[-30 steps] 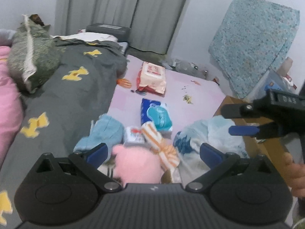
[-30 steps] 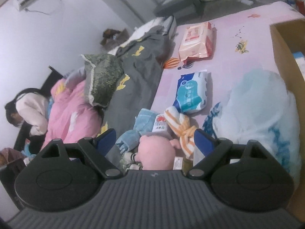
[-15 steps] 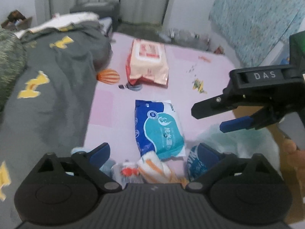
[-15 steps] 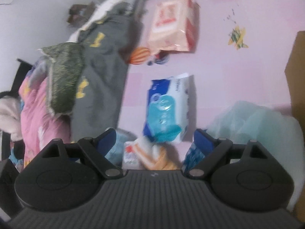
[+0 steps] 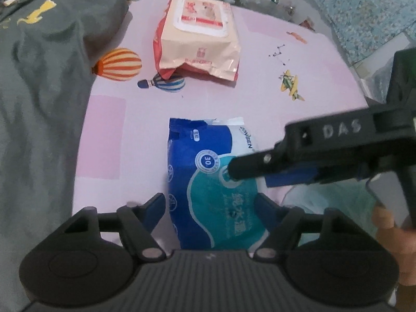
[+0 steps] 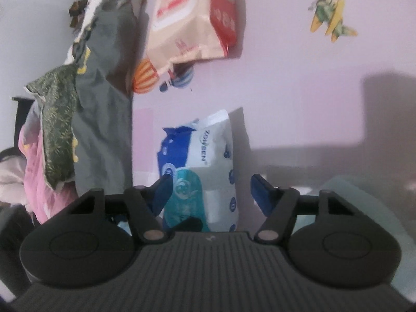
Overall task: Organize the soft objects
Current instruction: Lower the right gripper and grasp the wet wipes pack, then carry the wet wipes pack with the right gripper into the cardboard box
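A blue and teal wipes pack [image 5: 208,182] lies on the pink sheet [image 5: 299,119]. My left gripper [image 5: 210,208] hovers over its near end with the jaws closing; the pack sits between the blue pads, and no pad presses on it. My right gripper [image 5: 249,175] reaches in from the right over the same pack. In the right wrist view the pack [image 6: 202,161] stands between the right gripper's [image 6: 212,191] closing jaws, with a gap at the right pad.
A peach wipes pack [image 5: 200,33] lies farther up the sheet. A grey duvet [image 5: 39,78] covers the left side, with a green pillow [image 6: 57,119] and pink quilt [image 6: 33,182] beyond. A pale plastic bag [image 5: 325,200] lies to the right. A hand [image 5: 390,231] holds the right gripper.
Both grippers have swung forward and down over the blue wipes pack. The plush toys and socks have dropped out of view. Both pairs of jaws are narrower.
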The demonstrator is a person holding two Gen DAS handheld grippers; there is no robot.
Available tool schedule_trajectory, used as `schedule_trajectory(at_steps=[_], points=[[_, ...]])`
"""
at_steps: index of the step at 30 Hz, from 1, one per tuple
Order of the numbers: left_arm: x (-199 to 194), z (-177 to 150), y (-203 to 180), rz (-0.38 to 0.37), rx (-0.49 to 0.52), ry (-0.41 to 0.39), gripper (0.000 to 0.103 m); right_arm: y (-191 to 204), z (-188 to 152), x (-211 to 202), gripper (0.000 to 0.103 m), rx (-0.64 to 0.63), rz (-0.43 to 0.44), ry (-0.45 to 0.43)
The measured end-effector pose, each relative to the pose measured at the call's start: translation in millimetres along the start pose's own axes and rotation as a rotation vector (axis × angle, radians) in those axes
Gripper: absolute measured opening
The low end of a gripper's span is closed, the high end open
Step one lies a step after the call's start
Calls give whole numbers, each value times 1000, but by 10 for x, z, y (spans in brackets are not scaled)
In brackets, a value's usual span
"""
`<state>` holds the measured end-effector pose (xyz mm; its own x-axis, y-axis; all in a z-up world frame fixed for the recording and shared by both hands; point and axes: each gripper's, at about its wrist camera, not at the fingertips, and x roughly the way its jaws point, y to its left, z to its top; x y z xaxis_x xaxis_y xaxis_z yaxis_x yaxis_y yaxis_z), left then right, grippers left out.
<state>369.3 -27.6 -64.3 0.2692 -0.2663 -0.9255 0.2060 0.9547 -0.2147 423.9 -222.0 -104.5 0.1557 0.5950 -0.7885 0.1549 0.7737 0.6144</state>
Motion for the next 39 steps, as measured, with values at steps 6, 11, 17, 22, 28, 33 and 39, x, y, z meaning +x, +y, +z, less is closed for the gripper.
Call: schedule_trajectory(at_steps=[6, 11, 17, 22, 28, 33, 39], points=[[62, 88, 47, -21, -52, 36, 72, -97, 8, 174, 51, 52, 83, 31], [-44, 115, -23, -2, -57, 6, 68, 27, -16, 172, 45, 26, 95, -4], [-478, 117, -180, 8, -32, -91, 67, 221, -41, -169, 42, -15, 138, -69], [-986, 27, -491, 0, 7, -178, 66, 347, -210, -717, 40, -62, 192, -143], [-1468, -262, -1220, -36, 111, -260, 67, 157, -676, -1641, 39, -96, 258, -253], [-1500, -546, -1964, -135, 223, -244, 67, -405, -1173, -2396, 39, -62, 251, -355], [-1087, -787, -2856, -237, 346, -116, 68, -1417, -1696, -2993, 39, 90, 208, -446]])
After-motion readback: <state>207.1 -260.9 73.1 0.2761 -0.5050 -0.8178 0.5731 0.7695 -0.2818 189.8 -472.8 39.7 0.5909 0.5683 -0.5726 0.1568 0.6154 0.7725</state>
